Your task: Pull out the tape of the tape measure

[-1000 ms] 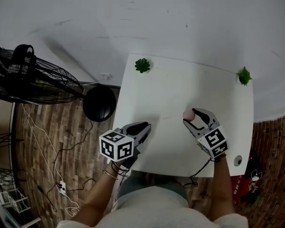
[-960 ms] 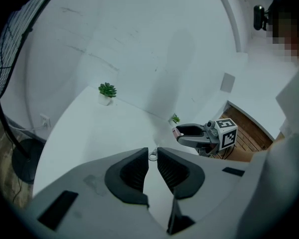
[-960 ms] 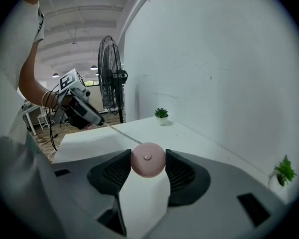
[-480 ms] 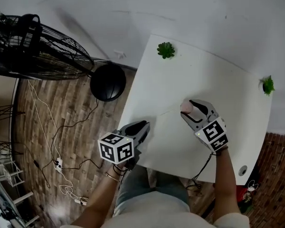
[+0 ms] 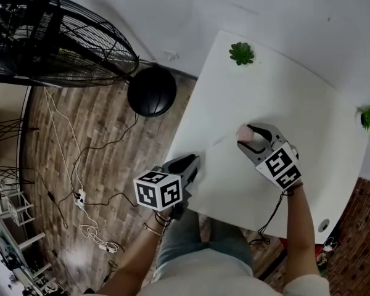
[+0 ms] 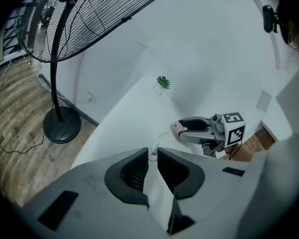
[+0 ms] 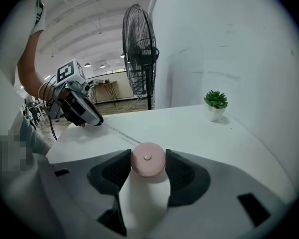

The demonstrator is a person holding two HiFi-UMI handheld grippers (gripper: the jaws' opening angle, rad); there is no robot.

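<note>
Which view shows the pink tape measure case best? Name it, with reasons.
The right gripper view: the pink tape measure case sits close and centred, clamped between the jaws. The head view shows only a small pink spot; the left gripper view, a distant pink end.

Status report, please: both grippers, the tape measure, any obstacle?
Left gripper shut on tape end. Right gripper shut on pink tape measure. The tape runs across white table between them. Nothing in the way.

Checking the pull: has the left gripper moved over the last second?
Yes. The left gripper, pinching the tape end, now sits farther from the fan-side plant, nearer the table's near edge.
</note>
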